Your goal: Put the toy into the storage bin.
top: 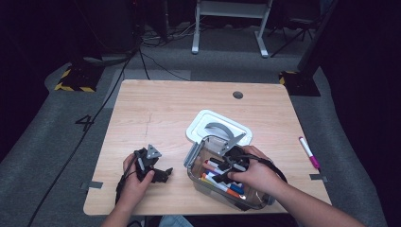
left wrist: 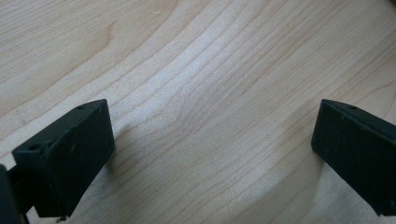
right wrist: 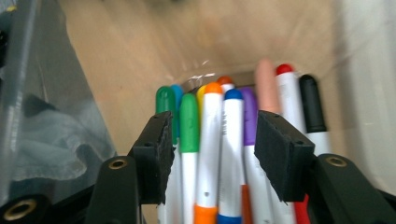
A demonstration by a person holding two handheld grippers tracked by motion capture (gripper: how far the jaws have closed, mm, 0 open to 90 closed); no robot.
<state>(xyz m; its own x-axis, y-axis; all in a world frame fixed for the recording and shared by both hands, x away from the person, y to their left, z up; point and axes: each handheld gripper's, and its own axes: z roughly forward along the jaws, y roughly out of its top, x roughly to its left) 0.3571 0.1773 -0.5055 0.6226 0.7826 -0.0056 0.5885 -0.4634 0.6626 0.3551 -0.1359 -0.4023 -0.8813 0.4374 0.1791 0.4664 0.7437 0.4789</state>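
Several markers (right wrist: 219, 140), lower ends cut off

A light wooden bench (top: 156, 113) stands on grey carpet (top: 42, 142). At twelve o'clock, white desk legs (top: 229, 28) rise from a dim room; black-and-yellow hazard tape (top: 71, 85) lies at ten o'clock.

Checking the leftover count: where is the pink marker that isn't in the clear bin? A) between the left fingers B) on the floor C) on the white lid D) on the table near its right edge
D: the pink marker lies on the table near its right edge, apart from the clear bin.
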